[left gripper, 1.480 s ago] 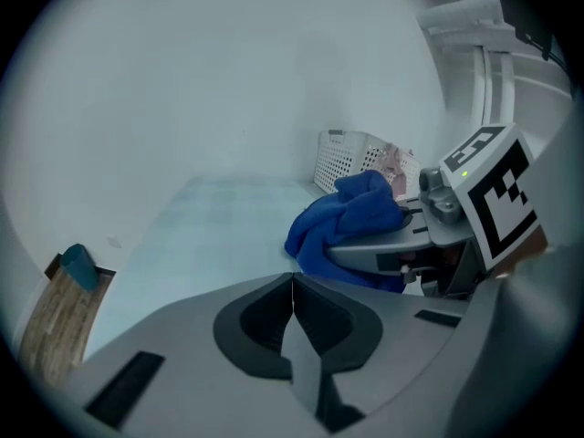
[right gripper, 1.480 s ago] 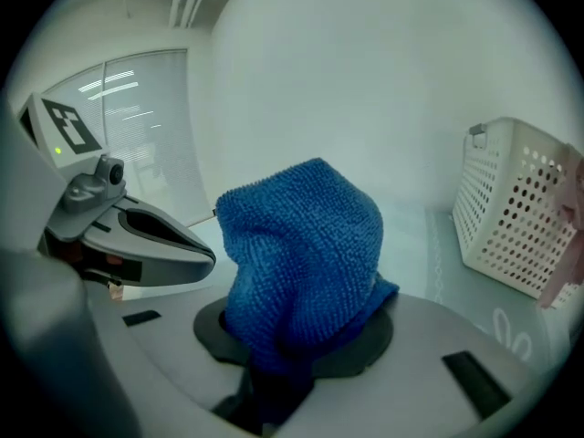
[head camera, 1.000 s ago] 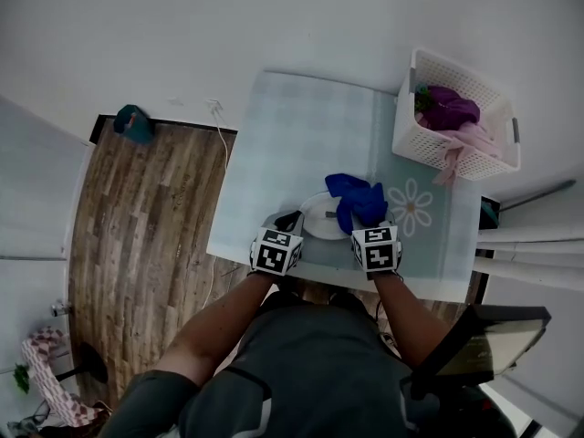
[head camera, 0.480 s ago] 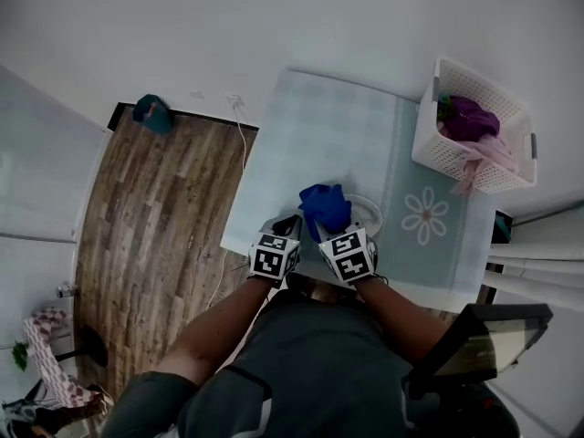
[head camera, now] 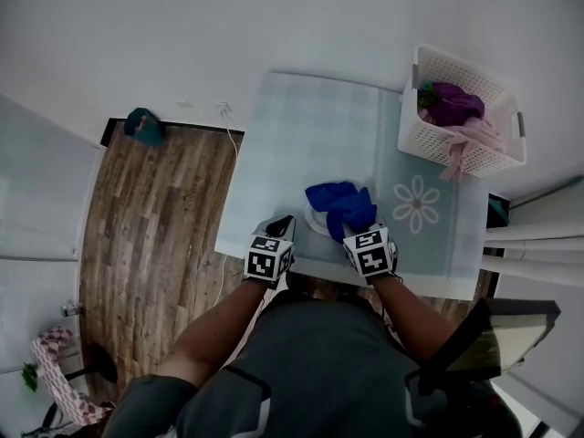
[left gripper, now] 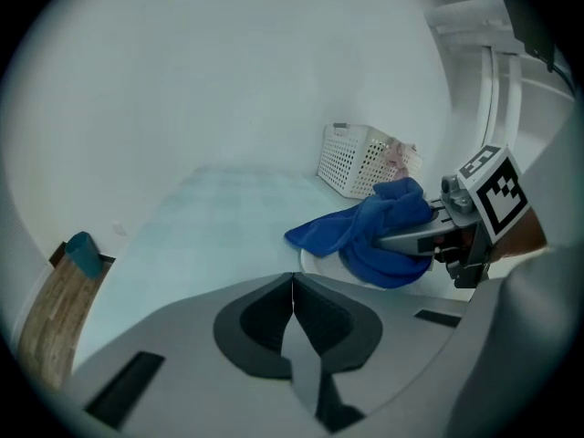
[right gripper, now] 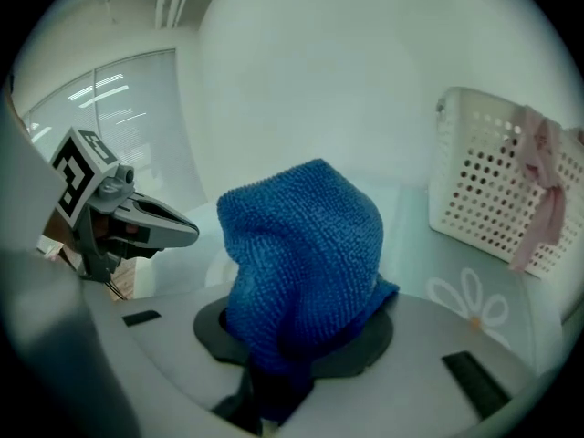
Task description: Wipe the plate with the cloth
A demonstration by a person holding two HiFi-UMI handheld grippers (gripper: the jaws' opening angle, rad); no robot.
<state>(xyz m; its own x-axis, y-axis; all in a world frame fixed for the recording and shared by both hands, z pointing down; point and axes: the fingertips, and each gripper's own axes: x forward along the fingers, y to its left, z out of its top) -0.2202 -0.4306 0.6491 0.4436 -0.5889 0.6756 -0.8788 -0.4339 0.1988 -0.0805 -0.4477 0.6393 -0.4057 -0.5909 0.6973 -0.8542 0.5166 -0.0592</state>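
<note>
A white plate (head camera: 314,222) lies near the table's front edge, mostly covered by a blue cloth (head camera: 341,205). My right gripper (head camera: 354,224) is shut on the cloth and holds the bunched cloth down on the plate. In the right gripper view the cloth (right gripper: 301,263) fills the jaws and hides them. My left gripper (head camera: 281,227) hovers just left of the plate, jaws shut with nothing seen between them. In the left gripper view the plate's rim (left gripper: 316,262) shows just past the shut jaws, under the cloth (left gripper: 374,231).
A white laundry basket (head camera: 429,140) with purple and pink cloths stands at the table's back right corner. The table's cover (head camera: 301,135) is pale blue-green with a daisy print (head camera: 416,202). A wooden floor (head camera: 155,235) lies to the left.
The right gripper swept the cloth left across the plate, then back to the right. The left gripper stayed beside the plate's left edge.
</note>
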